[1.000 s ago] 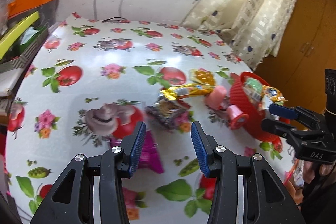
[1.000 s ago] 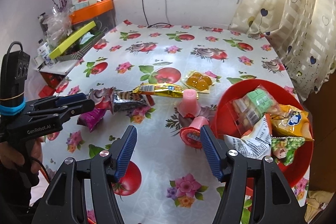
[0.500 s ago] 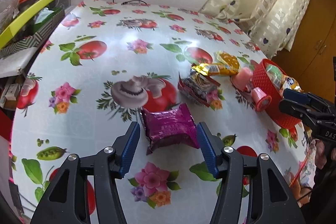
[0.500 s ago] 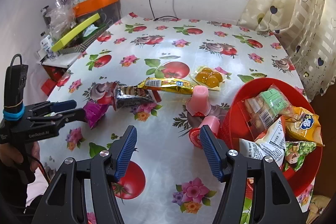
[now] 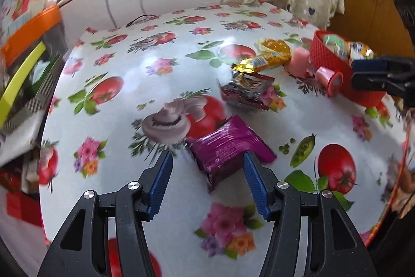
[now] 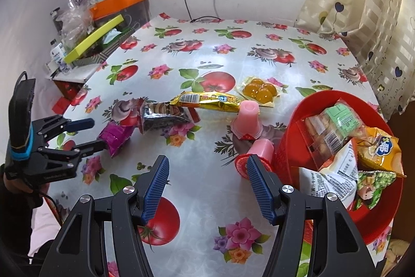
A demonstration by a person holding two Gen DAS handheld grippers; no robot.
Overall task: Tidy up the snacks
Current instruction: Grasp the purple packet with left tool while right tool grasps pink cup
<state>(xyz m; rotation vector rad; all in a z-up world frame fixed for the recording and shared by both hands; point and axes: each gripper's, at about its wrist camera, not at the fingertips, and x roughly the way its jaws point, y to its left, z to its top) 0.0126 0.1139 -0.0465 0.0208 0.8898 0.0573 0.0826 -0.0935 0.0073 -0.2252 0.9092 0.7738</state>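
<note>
Between the wide-open left hand-held gripper [image 5: 207,178] fingers lies a purple packet [image 5: 228,149], dark wrapper [image 5: 246,92] beyond.

The near part of the table [image 6: 207,199] lies bare — a gripper could pass there freely. Across the middle a loose row blocks the way: purple packet [image 5: 228,147], dark packet [image 6: 163,116], yellow wrapper [image 6: 207,100], two pink jelly cups [image 6: 247,118]. The red basket [image 6: 290,147] — heaped with bags — closes the right edge. Beyond the row the cloth is open up to the window wall.
</note>
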